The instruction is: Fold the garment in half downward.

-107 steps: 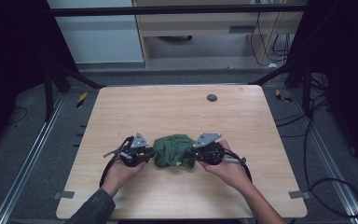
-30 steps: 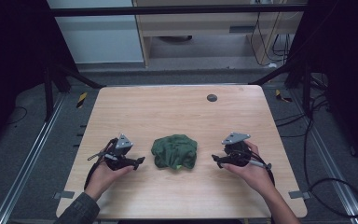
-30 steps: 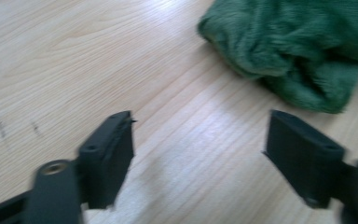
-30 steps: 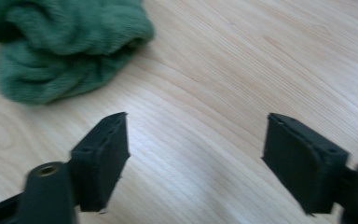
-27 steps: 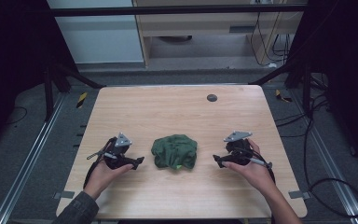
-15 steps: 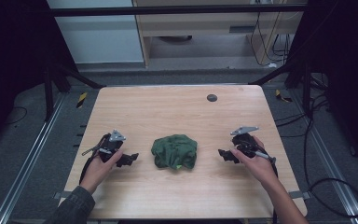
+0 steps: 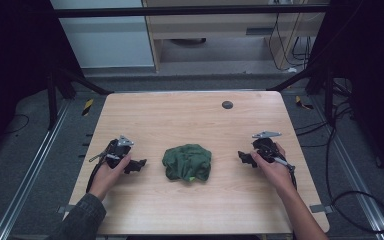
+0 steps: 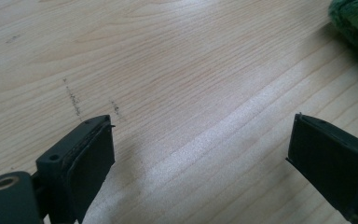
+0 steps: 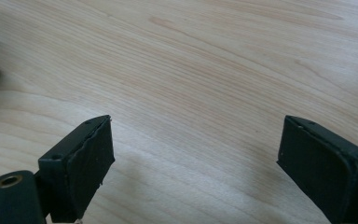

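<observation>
Both my grippers rest low over the wooden table point(image 7: 190, 120), one at each side of the crumpled green cloth point(image 7: 187, 162). My left gripper point(image 7: 138, 165) points toward the cloth, which lies ahead of its tips, near but not touching. Its jaws have just been opening and now stand wide apart with bare wood between them; in the left gripper view a corner of the cloth shows beyond the far jaw. My right gripper point(image 7: 244, 158) mirrors this: its jaws have just been opening too, now spread wide, nothing between them, the cloth ahead of the tips with a clear gap. A small dark round mark point(image 7: 227, 104) sits well beyond the cloth, toward the far edge.
</observation>
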Demonstrator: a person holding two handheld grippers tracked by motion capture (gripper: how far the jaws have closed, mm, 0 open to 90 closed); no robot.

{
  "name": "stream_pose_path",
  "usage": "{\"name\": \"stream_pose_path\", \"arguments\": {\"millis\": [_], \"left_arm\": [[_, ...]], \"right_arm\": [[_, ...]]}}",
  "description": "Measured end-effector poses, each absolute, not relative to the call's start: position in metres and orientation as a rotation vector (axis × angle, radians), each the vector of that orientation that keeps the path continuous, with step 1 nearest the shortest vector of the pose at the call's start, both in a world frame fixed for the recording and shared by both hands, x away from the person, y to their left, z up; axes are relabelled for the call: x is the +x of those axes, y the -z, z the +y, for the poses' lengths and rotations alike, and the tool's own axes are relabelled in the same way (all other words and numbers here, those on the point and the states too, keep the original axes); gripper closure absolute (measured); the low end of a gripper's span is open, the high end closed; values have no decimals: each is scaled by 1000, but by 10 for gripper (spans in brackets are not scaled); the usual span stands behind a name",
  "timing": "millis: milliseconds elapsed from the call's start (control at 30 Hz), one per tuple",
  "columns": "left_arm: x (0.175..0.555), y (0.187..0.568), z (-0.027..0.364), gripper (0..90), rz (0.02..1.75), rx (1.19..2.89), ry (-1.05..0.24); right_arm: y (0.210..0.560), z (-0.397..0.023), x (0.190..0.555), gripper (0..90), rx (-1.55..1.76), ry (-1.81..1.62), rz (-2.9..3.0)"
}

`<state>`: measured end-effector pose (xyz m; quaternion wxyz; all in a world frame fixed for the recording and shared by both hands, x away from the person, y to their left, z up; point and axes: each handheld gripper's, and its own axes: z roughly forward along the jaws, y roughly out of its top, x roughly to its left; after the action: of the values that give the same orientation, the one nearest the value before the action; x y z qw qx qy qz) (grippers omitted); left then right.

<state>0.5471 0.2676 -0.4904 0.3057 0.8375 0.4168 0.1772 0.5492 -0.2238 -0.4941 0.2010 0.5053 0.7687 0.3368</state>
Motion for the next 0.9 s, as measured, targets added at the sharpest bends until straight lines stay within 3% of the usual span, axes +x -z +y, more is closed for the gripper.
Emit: {"name": "stream_pose_path", "arguments": {"millis": [333,900], "left_arm": [[551,498,268,57,1123,2194,-480],[548,508,268,0,1129,2128,-500]], "right_arm": [[502,-226,555,106,1464,-878,2113],[512,-215,556,19,1501,-866,2015]]}}
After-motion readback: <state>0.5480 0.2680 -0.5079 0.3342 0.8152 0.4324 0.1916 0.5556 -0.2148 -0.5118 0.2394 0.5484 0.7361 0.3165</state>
